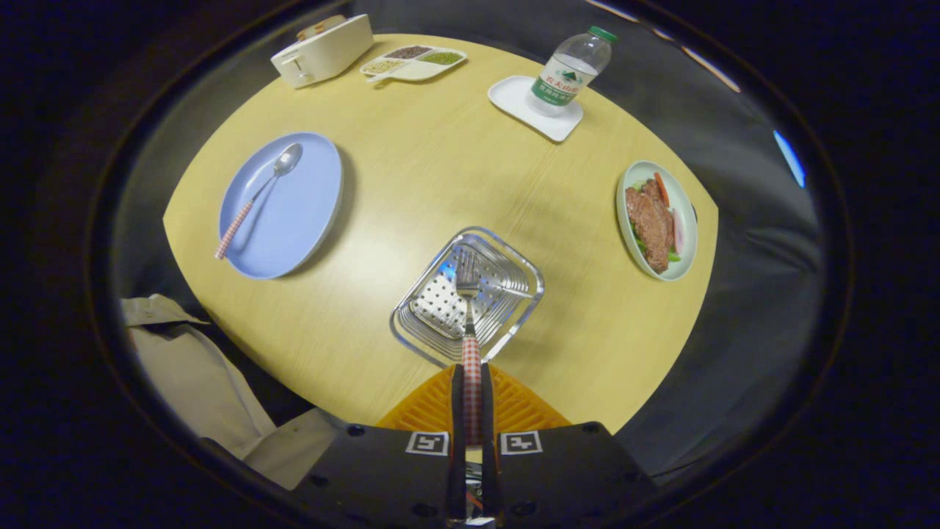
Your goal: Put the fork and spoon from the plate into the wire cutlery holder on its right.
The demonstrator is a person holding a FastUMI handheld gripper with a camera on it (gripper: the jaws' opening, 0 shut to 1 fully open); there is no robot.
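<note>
We look down on a pale yellow wood-grain table (411,184) with a rounded far edge, evenly lit with a soft glare near its middle, ringed by dark cloth walls (756,242) with beige fabric (198,382) beside its near-left edge.

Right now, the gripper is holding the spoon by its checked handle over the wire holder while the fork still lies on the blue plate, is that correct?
Not quite: the two are swapped. In the gripper view, the gripper is shut on the fork, tines pointing into the wire holder, and it is the spoon that lies on the blue plate.
</note>
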